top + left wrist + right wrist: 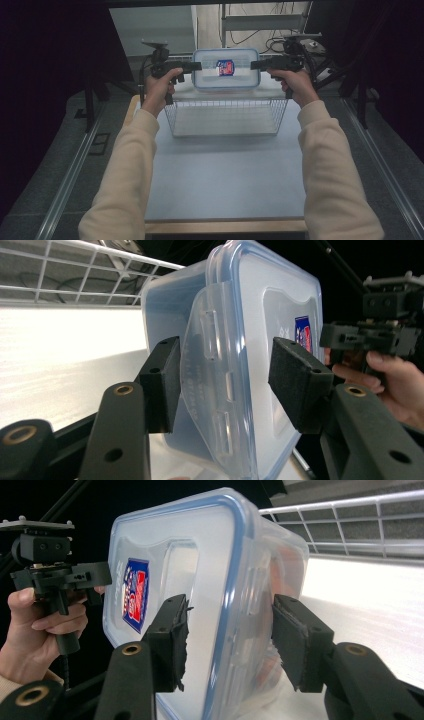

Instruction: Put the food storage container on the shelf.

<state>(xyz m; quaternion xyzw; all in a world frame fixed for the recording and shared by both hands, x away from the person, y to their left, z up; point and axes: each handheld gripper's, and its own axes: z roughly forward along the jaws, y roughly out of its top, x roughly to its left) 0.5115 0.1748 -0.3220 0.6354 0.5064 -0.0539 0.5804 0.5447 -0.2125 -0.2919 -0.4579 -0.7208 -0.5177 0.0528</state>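
A clear plastic container [226,80] with a blue-rimmed lid and a red and blue label hangs in the air over the far rim of a wire basket [225,101]. My left gripper [197,65] is shut on its left end and my right gripper [254,64] on its right end. In the left gripper view the jaws of the left gripper [225,375] clamp the container [240,315] across a side latch. The right gripper view shows the right gripper [227,630] pinching the lid and wall of the container [200,545].
The white wire basket stands at the far end of a pale grey table [225,175], and its rim [100,270] [350,510] passes behind the container. Dark curtains hang on both sides. Cables and a metal frame lie beyond the table.
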